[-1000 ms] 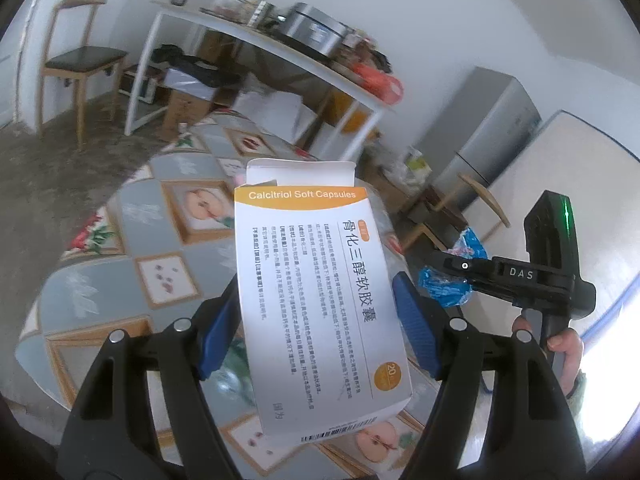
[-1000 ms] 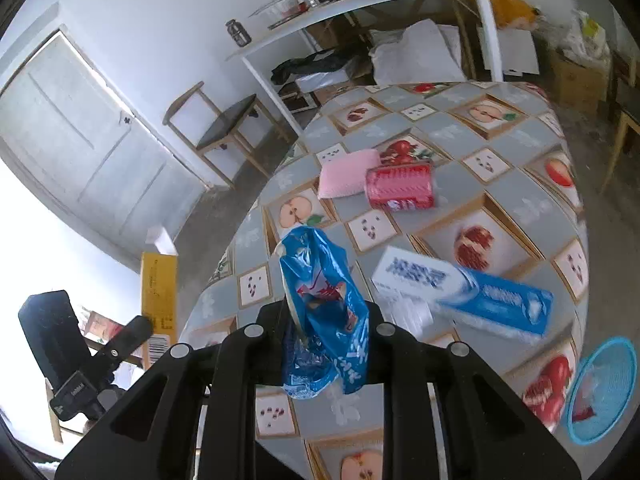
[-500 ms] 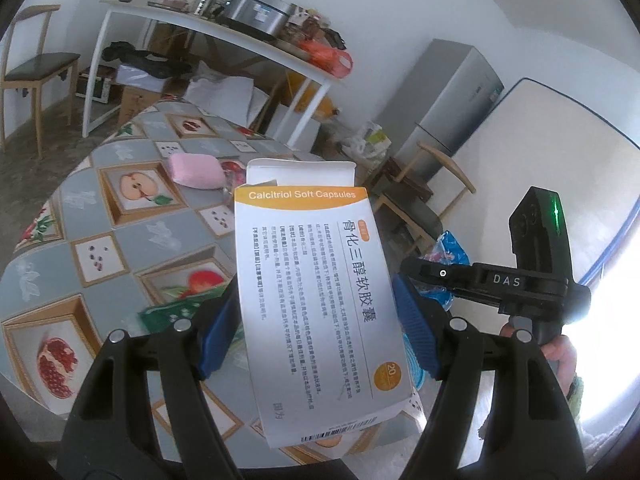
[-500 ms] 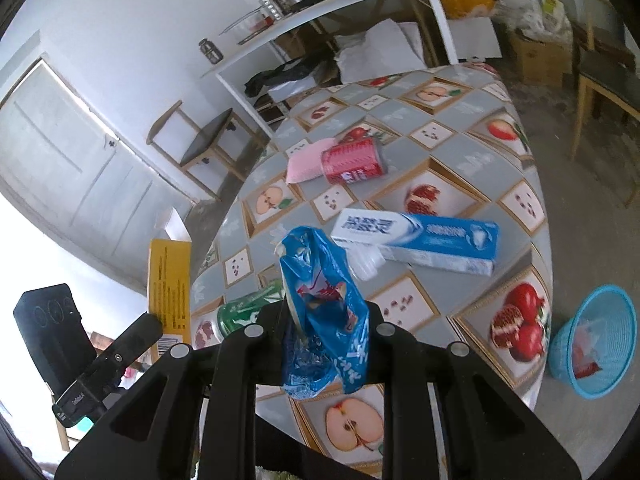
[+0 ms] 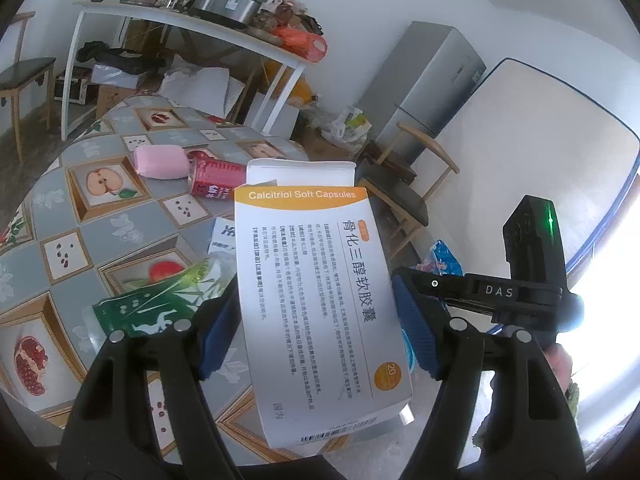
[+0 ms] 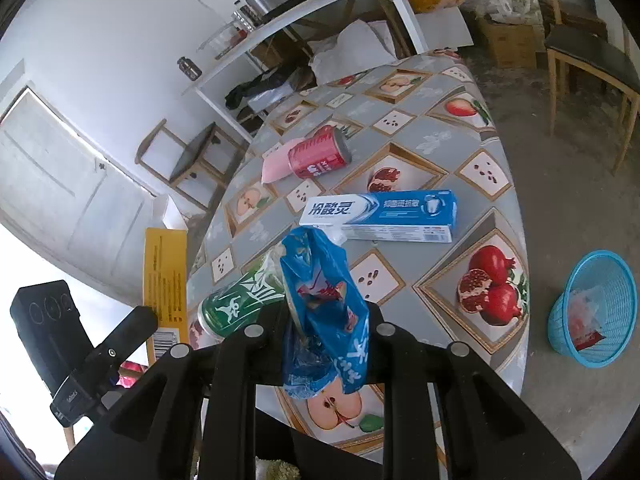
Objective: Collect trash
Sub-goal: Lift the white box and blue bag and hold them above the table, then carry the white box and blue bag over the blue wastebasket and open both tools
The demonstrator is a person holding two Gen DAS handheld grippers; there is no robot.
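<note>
My left gripper [image 5: 316, 332] is shut on a white and orange medicine box [image 5: 316, 292], held upright above the near edge of the round table [image 5: 132, 236]. My right gripper [image 6: 320, 332] is shut on a crumpled blue plastic wrapper [image 6: 324, 308]; the same wrapper [image 5: 444, 256] shows at the right of the left wrist view. On the fruit-patterned tablecloth lie a blue toothpaste box [image 6: 380, 216], a red can [image 6: 320, 152] on its side, a pink pack [image 6: 274, 164] and a green can [image 6: 240, 300]. A blue trash basket [image 6: 592, 308] stands on the floor right of the table.
A wooden chair [image 6: 588, 60] stands on the bare concrete floor beyond the table's right side, another chair [image 6: 188, 152] by the door at left. A white side table [image 5: 180, 20] loaded with pots stands against the back wall, with boxes and bags under it. A grey fridge [image 5: 424, 84] is behind.
Both grippers have swung sideways along the table's edge with their loads still gripped. The toothpaste box, the cans and the blue basket have come further into view.
</note>
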